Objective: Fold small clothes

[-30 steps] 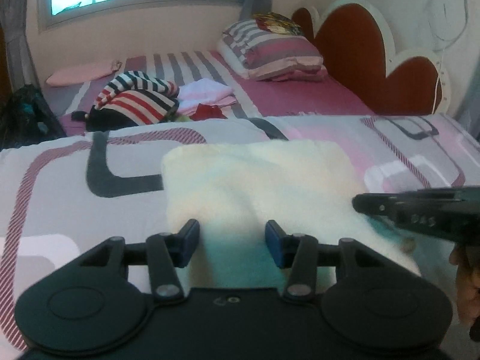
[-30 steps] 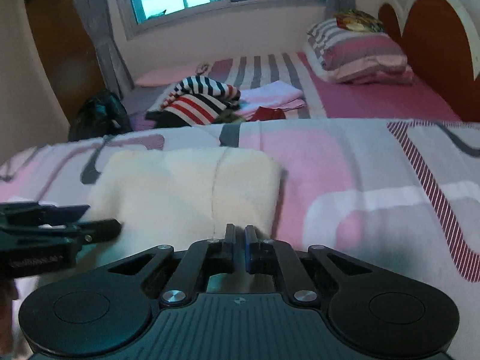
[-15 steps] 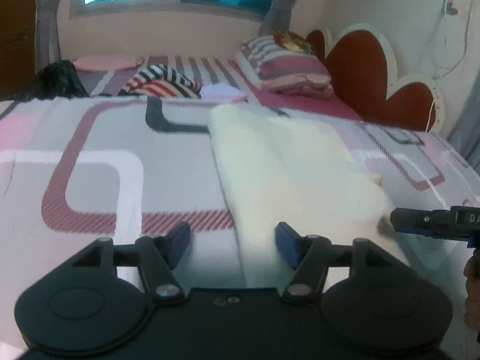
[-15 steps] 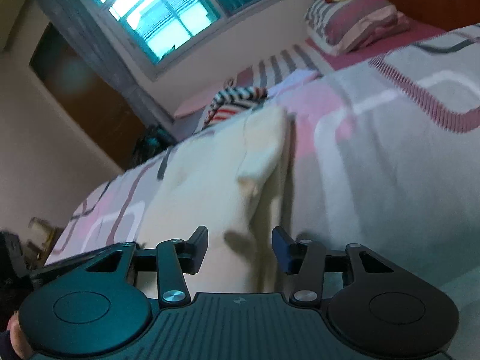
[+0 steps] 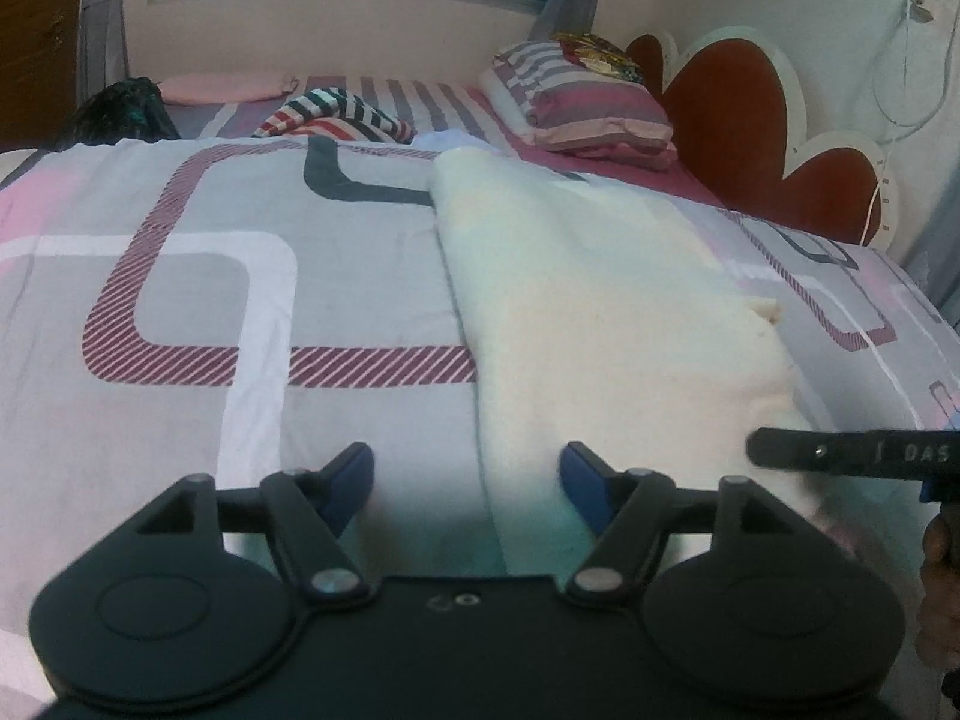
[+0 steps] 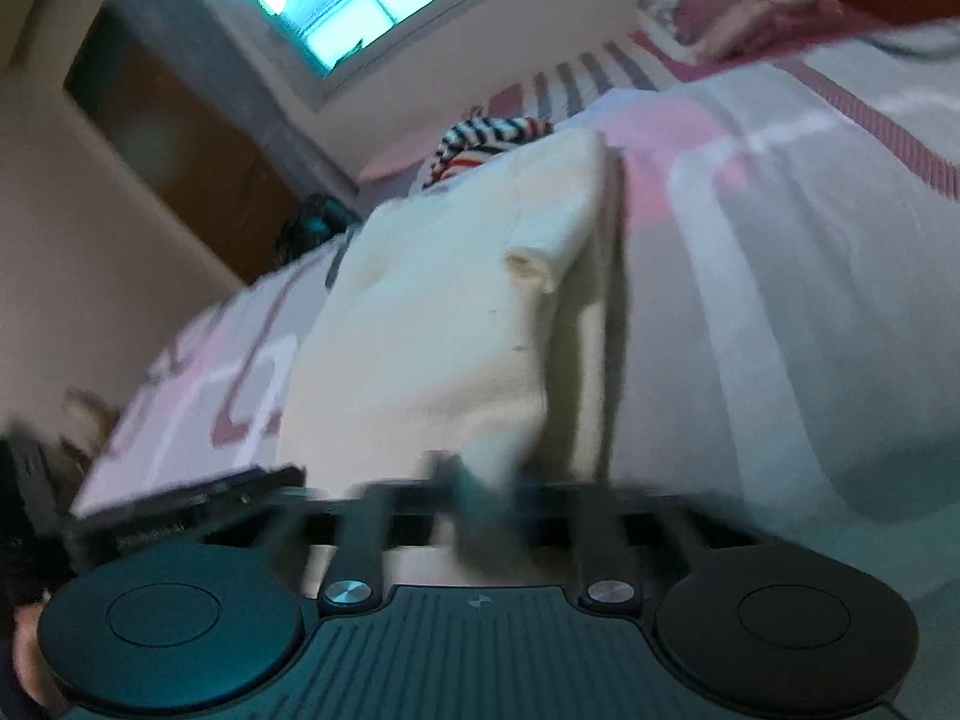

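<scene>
Because the cream garment [image 5: 600, 312] lies long and flat on the patterned bedcover [image 5: 240, 300], with its near end just in front of me, most of the risk is at this near edge. My right gripper [image 6: 489, 495] has just been closing, and its jaws are now almost pressed together on a small bunch of the cream cloth at the near right corner; the picture there is blurred, so I judge it is a pinch but I cannot see how deep it goes. If the bite takes only a thin edge, the cloth may slip out when I lift, and the fold will fall crooked. My left gripper [image 5: 468, 480] has just been opening and its jaws stand spread, with the left border of the garment between them but not touched. If I close too far to the side, I may catch the bedcover together with the garment and drag both. A small flap [image 6: 531, 267] sticks up on the right side, and I think it could roll under during the fold. Further away there is a striped heap of clothes [image 5: 336, 117], a striped pillow [image 5: 588, 102] near the red headboard [image 5: 738, 126], and a dark bag [image 5: 123, 108] beside the bed. They are well apart from the garment, so nothing stands in my way.
</scene>
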`<state>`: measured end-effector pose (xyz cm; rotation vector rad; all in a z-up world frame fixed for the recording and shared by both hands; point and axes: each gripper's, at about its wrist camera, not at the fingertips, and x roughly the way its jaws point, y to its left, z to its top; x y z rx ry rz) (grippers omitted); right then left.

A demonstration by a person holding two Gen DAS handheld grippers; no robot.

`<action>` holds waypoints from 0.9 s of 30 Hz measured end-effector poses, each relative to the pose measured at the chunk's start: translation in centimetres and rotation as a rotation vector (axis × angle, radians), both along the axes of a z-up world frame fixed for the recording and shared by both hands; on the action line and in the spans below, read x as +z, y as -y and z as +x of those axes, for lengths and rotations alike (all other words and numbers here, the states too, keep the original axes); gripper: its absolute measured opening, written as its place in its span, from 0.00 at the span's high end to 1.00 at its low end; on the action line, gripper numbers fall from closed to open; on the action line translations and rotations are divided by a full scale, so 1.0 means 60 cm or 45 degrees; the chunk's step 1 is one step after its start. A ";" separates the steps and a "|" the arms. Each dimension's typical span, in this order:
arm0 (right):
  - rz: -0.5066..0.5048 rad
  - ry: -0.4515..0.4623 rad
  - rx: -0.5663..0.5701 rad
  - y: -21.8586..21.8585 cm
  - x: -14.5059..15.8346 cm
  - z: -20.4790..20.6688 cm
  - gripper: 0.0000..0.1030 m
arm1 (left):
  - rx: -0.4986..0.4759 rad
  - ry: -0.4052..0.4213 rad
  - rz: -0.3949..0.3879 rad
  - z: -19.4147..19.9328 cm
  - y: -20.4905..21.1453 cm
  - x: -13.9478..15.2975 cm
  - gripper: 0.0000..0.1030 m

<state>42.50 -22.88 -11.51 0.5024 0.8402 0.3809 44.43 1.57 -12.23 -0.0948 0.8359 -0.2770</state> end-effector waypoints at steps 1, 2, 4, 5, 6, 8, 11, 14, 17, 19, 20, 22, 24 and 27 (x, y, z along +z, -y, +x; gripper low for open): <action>-0.011 0.007 0.004 -0.001 0.001 -0.002 0.92 | -0.005 -0.003 -0.007 -0.001 0.002 0.001 0.37; -0.018 0.015 0.012 0.000 -0.001 -0.006 0.93 | -0.013 -0.008 -0.019 -0.001 0.003 0.003 0.39; -0.021 0.028 0.014 0.005 0.004 -0.018 0.94 | -0.034 -0.030 -0.050 -0.001 0.002 0.005 0.45; -0.006 0.022 0.017 0.007 0.005 -0.023 0.94 | -0.049 -0.036 -0.063 -0.003 0.003 0.009 0.45; -0.009 0.019 0.022 0.011 0.009 -0.030 0.94 | -0.069 -0.040 -0.073 -0.007 0.005 0.012 0.45; -0.039 0.012 0.013 0.020 0.017 -0.043 0.94 | -0.100 -0.054 -0.046 -0.013 0.015 0.012 0.44; -0.067 -0.033 0.024 0.025 0.001 -0.037 0.94 | -0.143 -0.037 0.037 -0.024 0.036 -0.003 0.39; -0.063 -0.042 0.013 0.020 0.001 -0.026 0.91 | -0.149 -0.023 0.075 -0.027 0.036 0.010 0.41; -0.162 0.080 -0.070 0.027 0.040 -0.040 0.75 | -0.135 0.122 0.077 -0.026 0.020 0.054 0.45; -0.172 0.168 -0.104 0.033 0.064 -0.043 0.75 | -0.148 0.194 0.056 -0.008 0.019 0.080 0.45; -0.162 0.189 -0.109 0.032 0.073 -0.036 0.76 | -0.162 0.207 0.050 0.008 0.024 0.087 0.45; -0.212 0.244 -0.095 0.014 0.086 -0.015 0.90 | -0.173 0.223 0.047 0.035 0.038 0.090 0.50; -0.276 0.273 -0.055 -0.016 0.090 0.013 0.92 | -0.186 0.161 0.028 0.066 0.054 0.077 0.56; -0.412 0.271 -0.010 -0.053 0.068 0.054 0.93 | -0.193 0.046 0.044 0.094 0.073 0.035 0.53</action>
